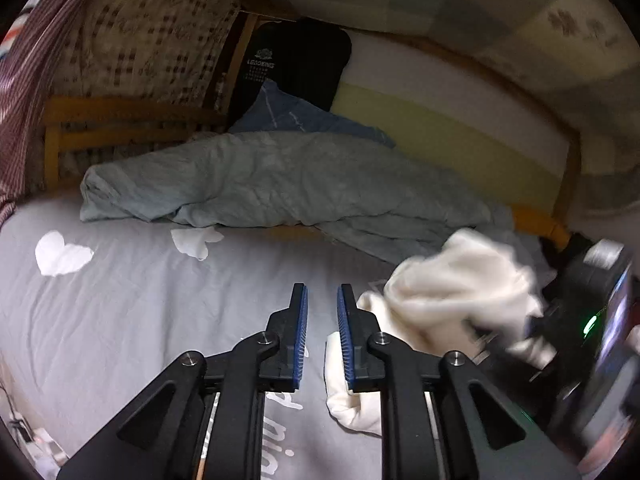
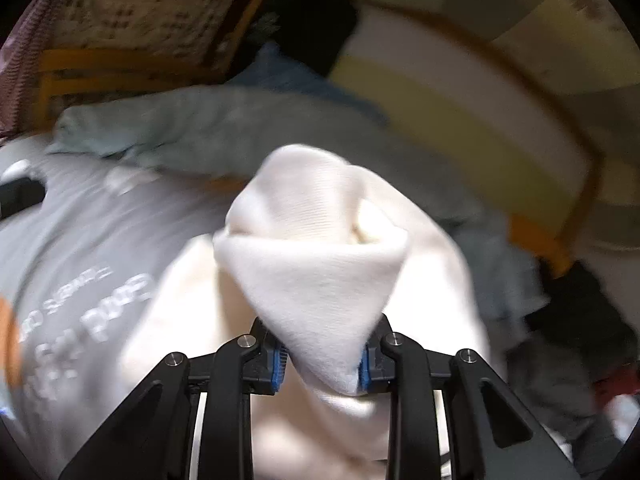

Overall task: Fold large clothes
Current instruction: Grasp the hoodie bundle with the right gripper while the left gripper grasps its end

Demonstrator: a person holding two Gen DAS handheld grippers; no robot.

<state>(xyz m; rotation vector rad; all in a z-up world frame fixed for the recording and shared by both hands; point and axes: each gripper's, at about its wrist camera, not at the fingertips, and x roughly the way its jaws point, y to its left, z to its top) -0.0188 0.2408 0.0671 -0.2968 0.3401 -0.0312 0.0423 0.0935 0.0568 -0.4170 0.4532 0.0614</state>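
A cream-white knit garment (image 2: 320, 264) is bunched up and lifted off the grey bed sheet (image 1: 132, 320). My right gripper (image 2: 322, 360) is shut on a fold of it, and the cloth bulges up over the fingers and hides the tips. The same garment shows in the left wrist view (image 1: 460, 292) at the right, with a part of it lying under my left gripper's right finger. My left gripper (image 1: 322, 312) is open and empty above the sheet, just left of the garment. The right gripper's body (image 1: 600, 320) is blurred at the far right.
A crumpled grey-green duvet (image 1: 280, 184) lies across the back of the bed. Blue cloth (image 1: 296, 116) and a black garment (image 1: 292, 68) lie behind it, by a striped pillow (image 1: 440, 120). The wooden bed frame (image 1: 120, 120) runs along the back. White patches (image 1: 60, 256) mark the sheet.
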